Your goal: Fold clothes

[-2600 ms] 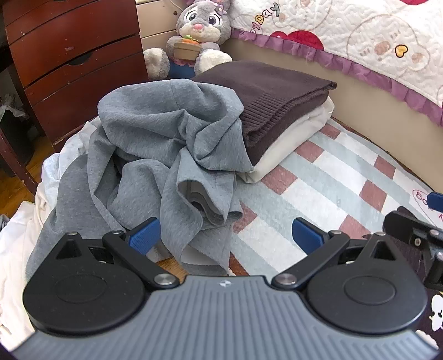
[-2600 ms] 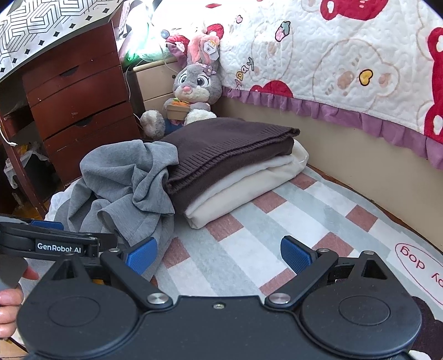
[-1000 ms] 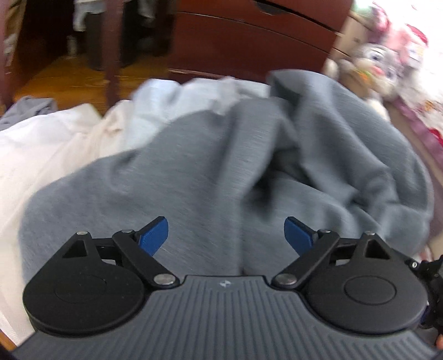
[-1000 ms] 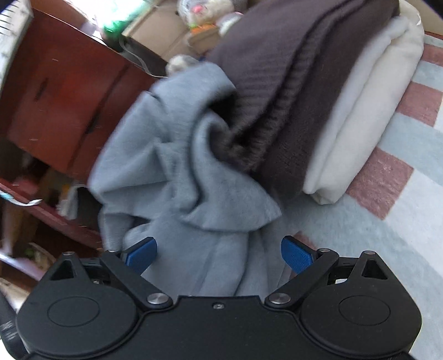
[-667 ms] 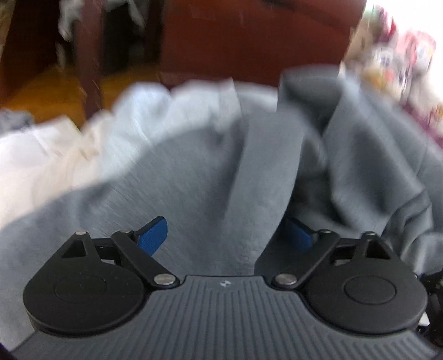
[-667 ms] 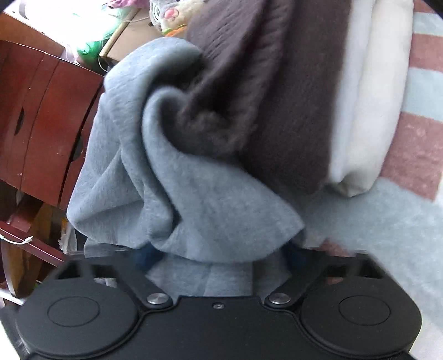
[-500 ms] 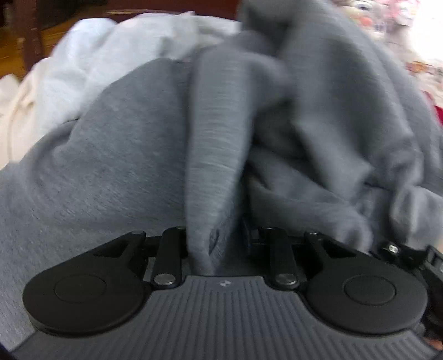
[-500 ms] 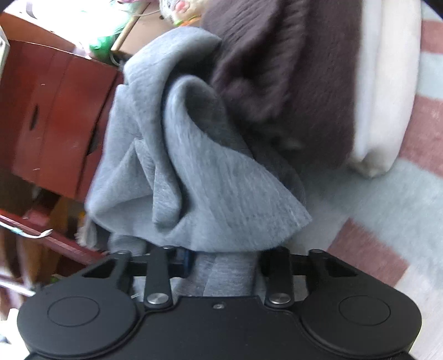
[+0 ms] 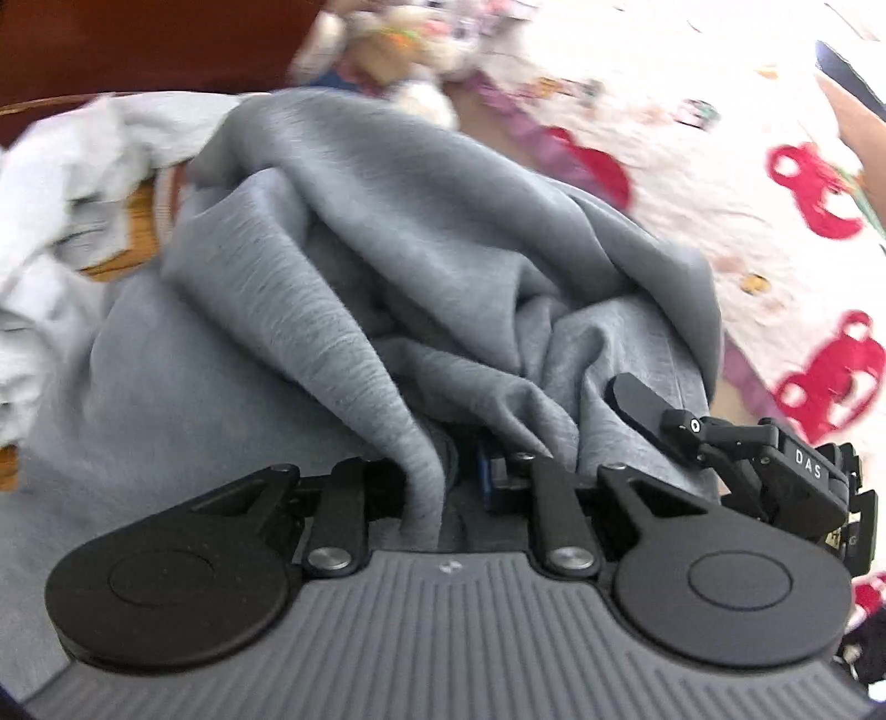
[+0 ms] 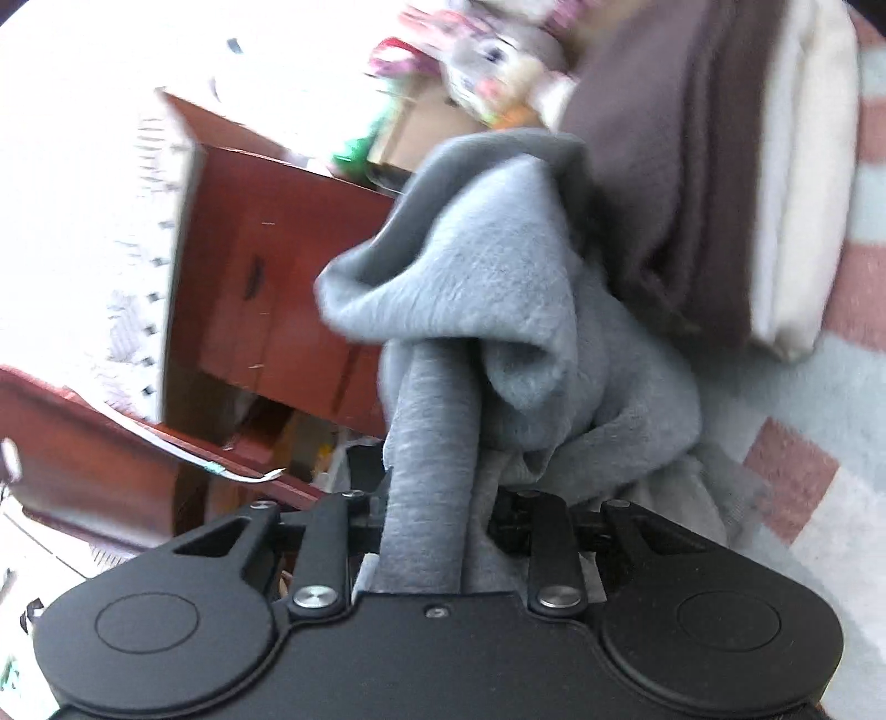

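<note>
two folded pieces [image 10: 720,183] sit beyond the right gripper [image 10: 437,531]; both it and the left gripper [image 9: 443,482] are closing, clamped on the unfolded grey garment [image 9: 443,232].

Folds of the grey garment [image 9: 421,288] cover the fingertips of the left gripper [image 9: 443,471], whose jaws are closing on a ridge of cloth, so only a sliver of one blue pad [image 9: 485,468] shows. The right gripper [image 10: 429,520] is likewise closing with a thick roll of the same cloth between its jaws, its pads wholly buried. The stuffed rabbit [image 10: 493,52] and the patterned quilt [image 9: 764,183] are smeared by motion blur, and the brown sweater [image 10: 670,183] and cream garment [image 10: 797,183] beside it run off the top edge.
</note>
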Tool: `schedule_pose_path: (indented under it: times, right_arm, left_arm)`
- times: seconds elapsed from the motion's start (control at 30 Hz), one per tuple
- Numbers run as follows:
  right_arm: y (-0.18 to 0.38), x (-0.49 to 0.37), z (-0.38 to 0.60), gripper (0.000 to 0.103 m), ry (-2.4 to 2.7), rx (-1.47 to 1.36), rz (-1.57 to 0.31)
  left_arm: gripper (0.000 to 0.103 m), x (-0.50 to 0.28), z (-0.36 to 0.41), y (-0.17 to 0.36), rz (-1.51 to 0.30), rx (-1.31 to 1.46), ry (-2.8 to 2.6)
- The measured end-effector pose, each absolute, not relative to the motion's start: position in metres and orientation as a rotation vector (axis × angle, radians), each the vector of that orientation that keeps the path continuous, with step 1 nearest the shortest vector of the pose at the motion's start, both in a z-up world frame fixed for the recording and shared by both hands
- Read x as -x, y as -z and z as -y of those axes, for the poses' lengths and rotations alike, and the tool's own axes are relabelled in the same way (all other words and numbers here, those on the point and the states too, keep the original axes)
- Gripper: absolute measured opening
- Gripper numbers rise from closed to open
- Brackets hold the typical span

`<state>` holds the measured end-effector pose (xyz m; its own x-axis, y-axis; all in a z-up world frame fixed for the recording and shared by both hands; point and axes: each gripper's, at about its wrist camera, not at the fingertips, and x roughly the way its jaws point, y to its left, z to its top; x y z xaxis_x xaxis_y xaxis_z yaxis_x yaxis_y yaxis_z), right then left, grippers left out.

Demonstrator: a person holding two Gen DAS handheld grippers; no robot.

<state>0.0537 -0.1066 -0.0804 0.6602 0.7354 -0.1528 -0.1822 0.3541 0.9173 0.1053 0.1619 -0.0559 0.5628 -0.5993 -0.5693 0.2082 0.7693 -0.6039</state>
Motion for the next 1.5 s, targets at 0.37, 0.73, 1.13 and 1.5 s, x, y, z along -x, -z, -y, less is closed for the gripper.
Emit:
schedule_pose_path:
  times: [0.37, 0.73, 1.13, 1.5]
  right_arm:
    - [0.01, 0.032, 0.186, 0.031, -0.63, -0.932, -0.427]
    - [-0.089, 0.14, 0.292, 0.029, -0.472, -0.782, -0.204]
    - [-0.113, 0.277, 0.417, 0.059, 0.487, -0.458, -0.226]
    - [0.085, 0.335, 0.483, 0.062, 0.883, -0.967, -0.286]
  left_arm:
    - [0.015, -0.052, -0.068, -0.016, -0.796, 0.417, 0.811]
    - [0.015, 0.006, 0.074, -0.107, -0.639, 0.23, 1.177]
    - [0.024, 0.077, 0.331, -0.08, -0.734, -0.23, 1.451]
    - [0.041, 0.075, 0.364, 0.063, -0.878, -0.347, 1.35]
